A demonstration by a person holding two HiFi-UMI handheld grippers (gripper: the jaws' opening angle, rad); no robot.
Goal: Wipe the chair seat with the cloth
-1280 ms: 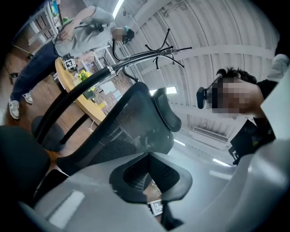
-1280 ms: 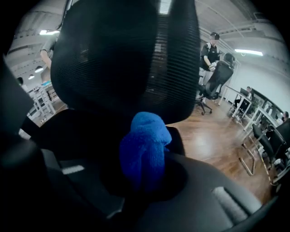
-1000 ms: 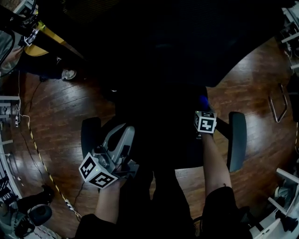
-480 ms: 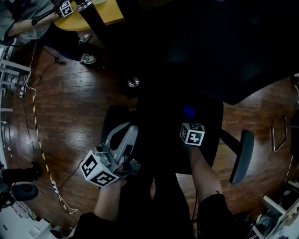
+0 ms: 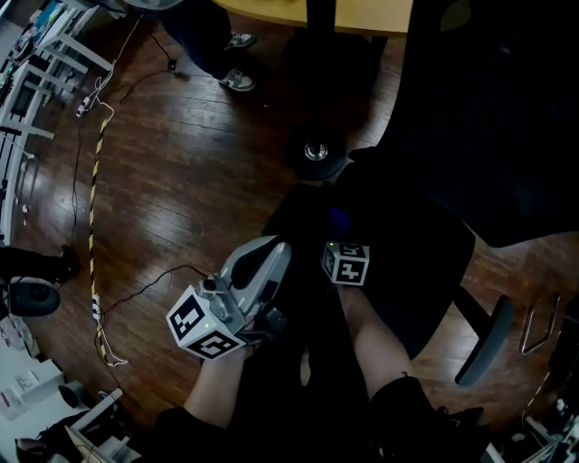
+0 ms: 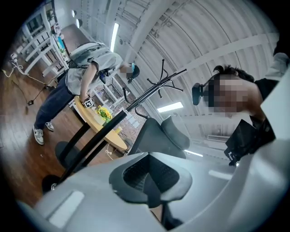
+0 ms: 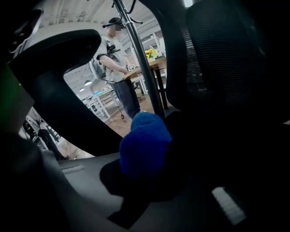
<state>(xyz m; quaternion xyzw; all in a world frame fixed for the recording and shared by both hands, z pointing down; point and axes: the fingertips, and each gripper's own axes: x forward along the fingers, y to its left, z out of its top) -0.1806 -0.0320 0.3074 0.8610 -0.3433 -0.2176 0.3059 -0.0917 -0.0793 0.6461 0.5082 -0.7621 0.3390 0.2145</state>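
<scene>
The black chair seat (image 5: 407, 262) fills the middle right of the head view, very dark. My right gripper (image 5: 340, 237) reaches over its left part and is shut on a blue cloth (image 5: 339, 219). In the right gripper view the blue cloth (image 7: 144, 145) bulges out between the jaws of the right gripper (image 7: 145, 179), with the mesh chair back (image 7: 226, 59) just beyond it. My left gripper (image 5: 269, 258) hangs by the seat's left edge. In its own view the left gripper (image 6: 152, 183) is shut on nothing and tilted up towards the ceiling.
A grey armrest (image 5: 484, 339) sticks out at the seat's right. The chair back (image 5: 488, 118) looms at the upper right. A wooden table (image 5: 362, 14) and a person's shoes (image 5: 237, 80) lie beyond. Cables (image 5: 95, 226) trail over the wood floor at left.
The view has swung, so the chair now sits further right and lower. My right gripper and the cloth have shifted left across the seat. The left gripper has hardly moved.
</scene>
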